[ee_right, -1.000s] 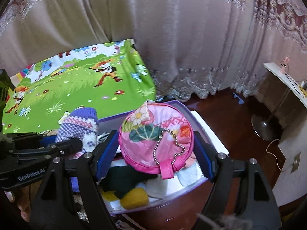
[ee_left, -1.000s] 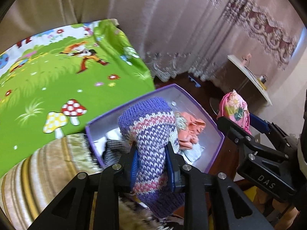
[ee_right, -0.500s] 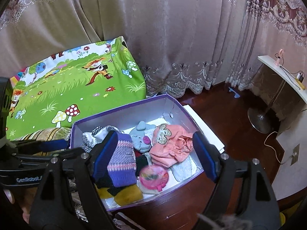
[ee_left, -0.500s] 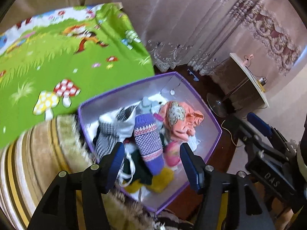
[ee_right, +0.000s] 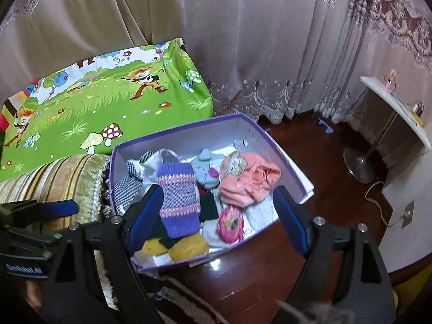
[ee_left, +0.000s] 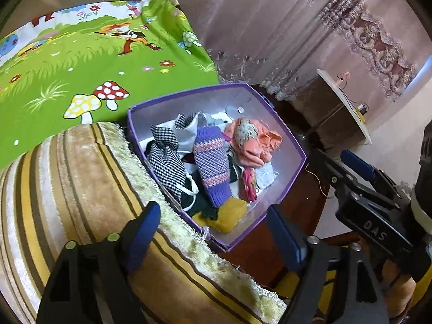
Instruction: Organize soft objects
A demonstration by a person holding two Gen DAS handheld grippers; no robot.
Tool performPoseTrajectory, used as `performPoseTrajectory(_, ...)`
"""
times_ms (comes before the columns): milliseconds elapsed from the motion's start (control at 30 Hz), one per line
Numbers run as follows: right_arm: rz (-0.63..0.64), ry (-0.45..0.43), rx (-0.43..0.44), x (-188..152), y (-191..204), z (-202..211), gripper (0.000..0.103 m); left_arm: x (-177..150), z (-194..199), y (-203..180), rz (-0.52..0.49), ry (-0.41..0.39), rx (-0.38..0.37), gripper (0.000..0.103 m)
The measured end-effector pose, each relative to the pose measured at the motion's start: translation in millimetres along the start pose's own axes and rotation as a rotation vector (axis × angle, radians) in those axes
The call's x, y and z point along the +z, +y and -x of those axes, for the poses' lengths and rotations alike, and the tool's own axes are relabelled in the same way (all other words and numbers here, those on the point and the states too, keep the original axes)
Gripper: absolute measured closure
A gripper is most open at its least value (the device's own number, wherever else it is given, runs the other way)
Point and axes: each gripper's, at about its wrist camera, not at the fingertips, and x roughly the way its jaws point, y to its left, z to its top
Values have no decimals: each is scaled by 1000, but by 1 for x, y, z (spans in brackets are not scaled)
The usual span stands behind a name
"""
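A purple box (ee_left: pixel 189 91) (ee_right: pixel 175 140) stands on the dark wood floor beside a striped armrest, holding several soft items. Among them lie a purple knit sleeve (ee_left: pixel 212 164) (ee_right: pixel 179 197), a round pink purse (ee_right: pixel 229 224) (ee_left: pixel 249 183), an orange garment (ee_left: pixel 253 145) (ee_right: pixel 248 181), a checked cloth (ee_left: pixel 167 162), a grey plush (ee_right: pixel 208 167) and a yellow piece (ee_left: pixel 229 213). My left gripper (ee_left: pixel 212 210) hovers over the box's near corner, jaws opening, nothing between them. My right gripper (ee_right: pixel 218 191) hangs above the box, open and empty.
The striped, fringed armrest (ee_left: pixel 81 189) (ee_right: pixel 54 175) borders the box on the left. A green cartoon blanket (ee_left: pixel 81 62) (ee_right: pixel 108 100) lies behind. Curtains hang at the back. A round stand base (ee_right: pixel 359 164) and a white-topped table (ee_right: pixel 397 108) are at the right.
The left gripper let go of the purple knit sleeve and the right let go of the pink purse. Both now lie in the box. Both grippers have drawn back from it.
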Motion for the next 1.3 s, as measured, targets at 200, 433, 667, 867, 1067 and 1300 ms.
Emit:
performPoseTrajectory(200, -15, 21, -28, -8, -7, -1, 18, 0, -4, -5, -3, -12, -1, 13)
performPoseTrajectory(433, -13, 27, -33, -9, -9, -5, 18, 1, -6, -4, 14, -12, 0, 11)
performPoseTrajectory(667, -9, 33, -28, -11, -6, -6, 18, 1, -8, -5, -3, -4, 10, 11)
performPoseTrajectory(867, -9, 34, -28, -11, -6, -7, 18, 1, -8, -5, -4, -5, 9, 11)
performPoseTrajectory(1067, -10, 34, -27, -11, -6, -7, 18, 1, -8, -4, -3, -5, 9, 11)
performPoseTrajectory(1300, -12, 33, -28, -11, -6, -7, 18, 1, -8, -4, -3, -4, 9, 11)
